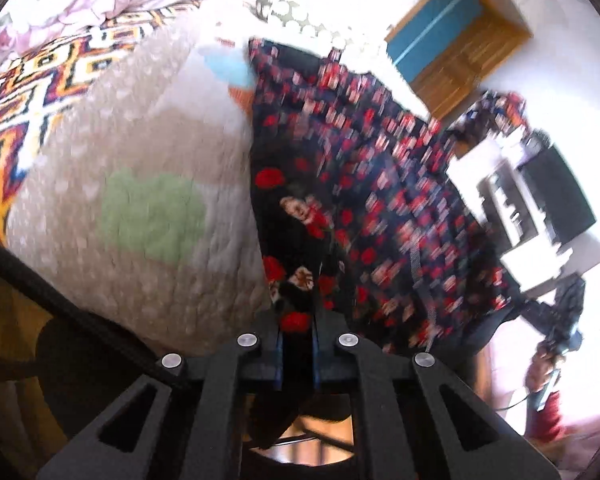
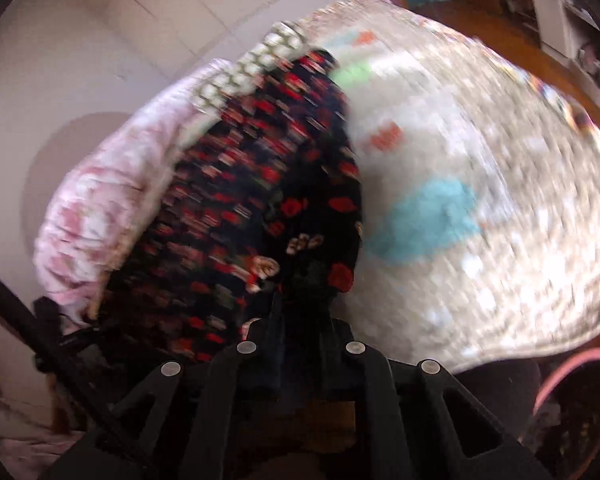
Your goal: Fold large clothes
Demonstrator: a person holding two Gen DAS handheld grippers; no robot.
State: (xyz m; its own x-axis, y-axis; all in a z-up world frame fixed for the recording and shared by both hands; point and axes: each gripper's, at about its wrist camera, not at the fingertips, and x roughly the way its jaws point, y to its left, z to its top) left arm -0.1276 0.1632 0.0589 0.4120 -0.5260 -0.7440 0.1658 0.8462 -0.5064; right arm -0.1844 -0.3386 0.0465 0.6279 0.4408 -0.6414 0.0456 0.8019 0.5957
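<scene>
Black fingers of the left gripper (image 1: 298, 320) are pinching the dark floral garment (image 1: 360, 184). Likewise, the right gripper (image 2: 300, 316) is clamping its edge above the quilted bed cover (image 2: 480, 208).

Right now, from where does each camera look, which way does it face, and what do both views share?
Left wrist: sits behind the left tool, facing down over the floral garment on the beige quilt; its shut fingers pinch the cloth.
Right wrist: sits behind the right tool, facing down along the same garment; its fingers also clamp the cloth.
Shared: the garment, the quilt, the pink bedding.
</scene>
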